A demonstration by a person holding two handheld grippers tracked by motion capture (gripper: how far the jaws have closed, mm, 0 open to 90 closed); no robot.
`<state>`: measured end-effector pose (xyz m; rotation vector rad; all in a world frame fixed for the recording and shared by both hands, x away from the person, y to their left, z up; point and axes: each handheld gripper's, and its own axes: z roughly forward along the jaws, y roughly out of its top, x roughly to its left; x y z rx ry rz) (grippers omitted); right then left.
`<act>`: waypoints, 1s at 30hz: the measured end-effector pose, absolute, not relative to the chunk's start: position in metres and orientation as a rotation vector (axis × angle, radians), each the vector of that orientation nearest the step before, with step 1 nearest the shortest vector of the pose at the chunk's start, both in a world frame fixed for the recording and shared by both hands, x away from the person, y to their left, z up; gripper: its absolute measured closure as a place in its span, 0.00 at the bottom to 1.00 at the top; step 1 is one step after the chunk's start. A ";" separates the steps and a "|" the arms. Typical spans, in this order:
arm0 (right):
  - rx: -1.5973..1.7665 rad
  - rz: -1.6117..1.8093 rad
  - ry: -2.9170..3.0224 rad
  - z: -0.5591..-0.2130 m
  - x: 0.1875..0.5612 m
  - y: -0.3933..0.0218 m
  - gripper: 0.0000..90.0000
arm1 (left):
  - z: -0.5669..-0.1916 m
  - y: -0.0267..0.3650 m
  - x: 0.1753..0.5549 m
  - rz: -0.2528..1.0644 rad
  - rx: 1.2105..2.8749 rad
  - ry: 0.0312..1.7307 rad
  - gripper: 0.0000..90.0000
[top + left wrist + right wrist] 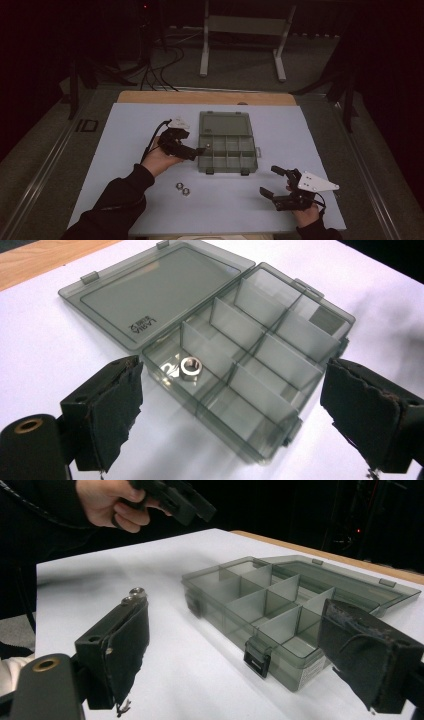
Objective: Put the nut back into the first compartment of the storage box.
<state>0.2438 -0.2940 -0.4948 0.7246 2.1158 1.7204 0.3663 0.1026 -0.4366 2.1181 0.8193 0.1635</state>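
Nearest the person, two loose nuts (182, 188) lay side by side on the white counter (125, 150), between the hands but closer to the left hand-held gripper (192, 152) than to the right hand-held gripper (272, 184). Both had their jaws spread and empty. The left one hovered at the left edge of the organiser box (250, 365), so the nuts lay back toward the person from it. Farther off, the grey translucent box sat open, lid flat, its long axis across the counter, one shiny nut (189, 367) in its far-left compartment.
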 end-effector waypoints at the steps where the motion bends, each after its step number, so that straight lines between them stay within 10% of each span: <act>1: 0.723 1.721 2.117 -0.495 0.244 -0.294 0.15 | -0.436 0.107 0.361 0.160 2.109 0.809 0.12; 30: 0.713 1.715 2.111 -0.494 0.243 -0.293 0.15 | -0.448 0.144 0.295 0.186 2.099 0.692 0.16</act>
